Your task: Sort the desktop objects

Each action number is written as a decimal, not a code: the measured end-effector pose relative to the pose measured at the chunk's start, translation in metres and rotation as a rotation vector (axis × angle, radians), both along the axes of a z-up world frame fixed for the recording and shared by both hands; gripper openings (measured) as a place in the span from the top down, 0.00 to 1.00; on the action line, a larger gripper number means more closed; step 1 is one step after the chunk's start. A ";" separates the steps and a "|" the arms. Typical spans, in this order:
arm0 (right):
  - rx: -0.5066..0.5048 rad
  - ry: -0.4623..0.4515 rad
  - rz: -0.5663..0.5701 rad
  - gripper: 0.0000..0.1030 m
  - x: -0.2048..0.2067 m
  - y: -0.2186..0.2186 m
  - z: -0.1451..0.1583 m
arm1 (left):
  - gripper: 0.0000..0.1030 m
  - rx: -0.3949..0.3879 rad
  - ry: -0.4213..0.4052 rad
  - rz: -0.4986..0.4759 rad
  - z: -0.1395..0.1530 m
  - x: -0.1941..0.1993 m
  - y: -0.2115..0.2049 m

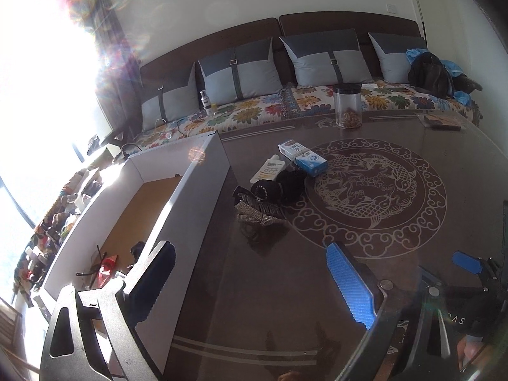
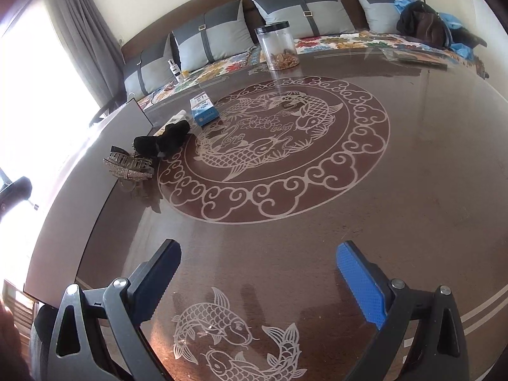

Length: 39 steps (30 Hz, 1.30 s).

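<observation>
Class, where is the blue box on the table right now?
The blue box lies left of the carp medallion, beside a white box, with the black hair tie just nearer; the right wrist view shows it far left.

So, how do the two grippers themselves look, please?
Both look alike. The left gripper and the right gripper each have a black frame with round silver bolts, triangular cut-outs and two flat fingers lined with ribbed blue pads.
</observation>
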State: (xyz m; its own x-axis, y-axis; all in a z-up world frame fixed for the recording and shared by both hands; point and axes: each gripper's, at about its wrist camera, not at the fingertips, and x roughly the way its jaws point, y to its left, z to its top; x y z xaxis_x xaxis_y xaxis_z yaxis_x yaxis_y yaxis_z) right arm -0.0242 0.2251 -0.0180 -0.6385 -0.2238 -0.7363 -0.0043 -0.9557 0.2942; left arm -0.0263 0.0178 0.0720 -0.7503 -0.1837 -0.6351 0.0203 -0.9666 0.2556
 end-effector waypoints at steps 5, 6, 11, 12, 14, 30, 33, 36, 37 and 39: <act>0.120 -0.008 0.026 0.04 -0.003 -0.014 -0.002 | 0.05 0.056 -0.168 -0.021 -0.050 -0.018 0.001; 0.148 -0.009 0.031 0.04 -0.004 -0.017 -0.002 | 0.05 0.069 -0.196 -0.026 -0.061 -0.020 0.002; 0.278 0.009 0.072 0.04 -0.005 -0.033 -0.002 | 0.05 0.117 -0.299 -0.025 -0.101 -0.025 0.006; 0.306 0.008 0.087 0.04 -0.006 -0.037 -0.003 | 0.06 0.124 -0.304 -0.016 -0.106 -0.025 0.006; 0.354 0.002 0.112 0.04 -0.007 -0.043 -0.006 | 0.06 0.146 -0.316 -0.004 -0.112 -0.026 0.004; 0.301 -0.076 0.019 0.04 -0.021 -0.016 -0.014 | 0.00 0.261 -0.325 0.040 -0.131 -0.038 -0.010; 0.276 -0.096 -0.013 0.04 -0.023 -0.007 -0.016 | 0.00 0.262 -0.314 0.038 -0.130 -0.038 -0.009; 0.263 -0.112 -0.032 0.04 -0.025 -0.002 -0.018 | 0.00 0.260 -0.300 0.028 -0.131 -0.037 -0.009; 0.261 -0.117 -0.035 0.04 -0.025 -0.001 -0.019 | 0.00 0.259 -0.297 0.024 -0.131 -0.037 -0.009; 0.259 -0.127 -0.039 0.04 -0.027 0.000 -0.022 | 0.00 0.258 -0.295 0.017 -0.131 -0.037 -0.009</act>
